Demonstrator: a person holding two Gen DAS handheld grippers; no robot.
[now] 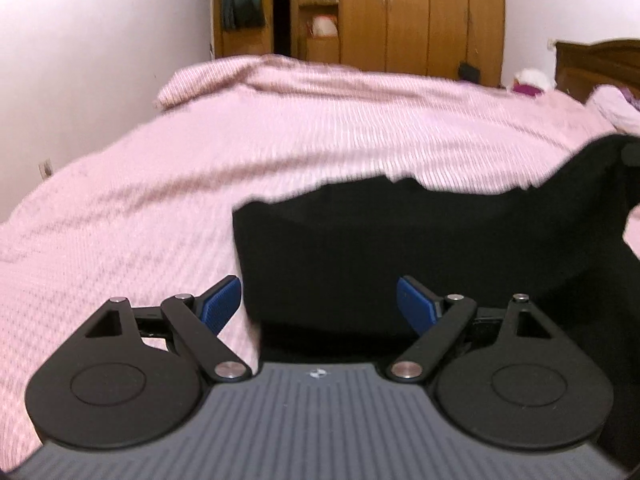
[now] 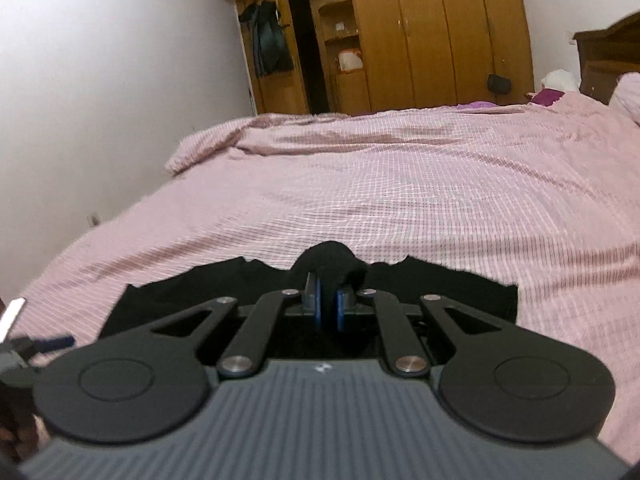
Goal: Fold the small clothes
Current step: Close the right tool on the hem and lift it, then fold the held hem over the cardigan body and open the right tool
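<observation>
A small black garment (image 1: 420, 248) lies on the pink bed cover (image 1: 200, 200) near its front edge. My left gripper (image 1: 320, 304) is open, its blue pads (image 1: 222, 304) spread wide, with the garment's left edge between them. My right gripper (image 2: 329, 304) is shut on a bunched fold of the black garment (image 2: 440, 284), which bulges over the fingertips. The rest of the garment lies flat to both sides of the gripper. The left gripper (image 2: 44, 342) shows at the far left edge of the right wrist view.
The pink checked bed cover (image 2: 380, 184) stretches far ahead. A white wall (image 2: 100, 80) runs along the left. A wooden wardrobe (image 2: 432, 32) stands behind the bed. A dark headboard (image 2: 604, 60) and pillows are at the far right.
</observation>
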